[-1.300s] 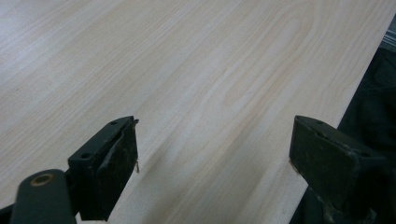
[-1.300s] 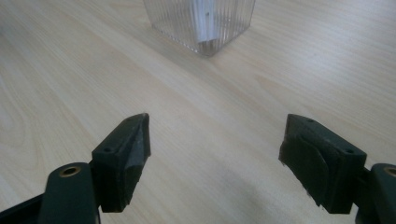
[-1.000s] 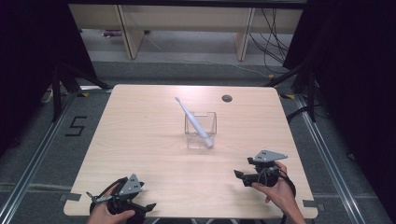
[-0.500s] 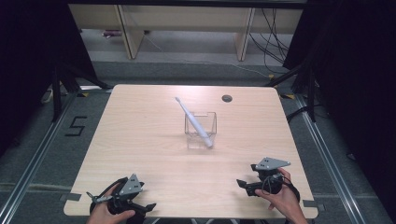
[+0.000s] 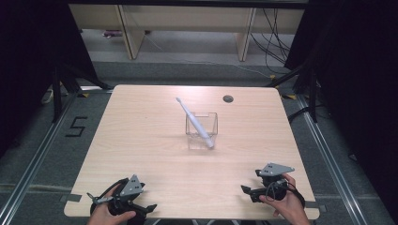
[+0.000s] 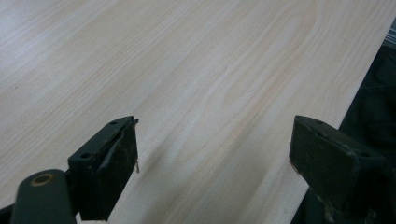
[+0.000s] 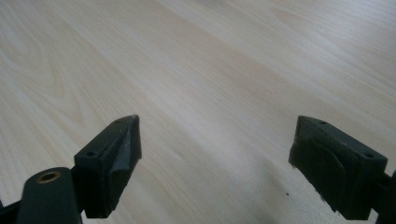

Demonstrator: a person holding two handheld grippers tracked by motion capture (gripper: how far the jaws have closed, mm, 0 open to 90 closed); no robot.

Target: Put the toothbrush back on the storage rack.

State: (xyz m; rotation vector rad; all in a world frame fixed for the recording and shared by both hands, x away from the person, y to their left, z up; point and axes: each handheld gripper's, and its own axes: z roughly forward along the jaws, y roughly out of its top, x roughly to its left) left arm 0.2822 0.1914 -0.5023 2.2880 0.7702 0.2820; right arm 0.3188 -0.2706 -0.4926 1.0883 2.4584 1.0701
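A white toothbrush [image 5: 195, 122] leans in a small clear box [image 5: 214, 123] at the middle of the light wooden table [image 5: 141, 140], its head sticking out to the upper left. My left gripper [image 5: 141, 206] rests at the front left corner, held in a hand, jaws open over bare wood [image 6: 215, 154]. My right gripper [image 5: 251, 182] sits near the front right corner in the other hand, well short of the box. Its jaws have just been opening and now stand open with nothing between them [image 7: 217, 154].
A dark round hole [image 5: 228, 99] is set in the tabletop near the far edge. The table's front edge [image 6: 345, 112] runs close by the left gripper. Shelving and cables stand beyond the table on the floor.
My right gripper has drawn back toward the front edge of the table and slightly right. The left gripper, toothbrush and box have not moved.
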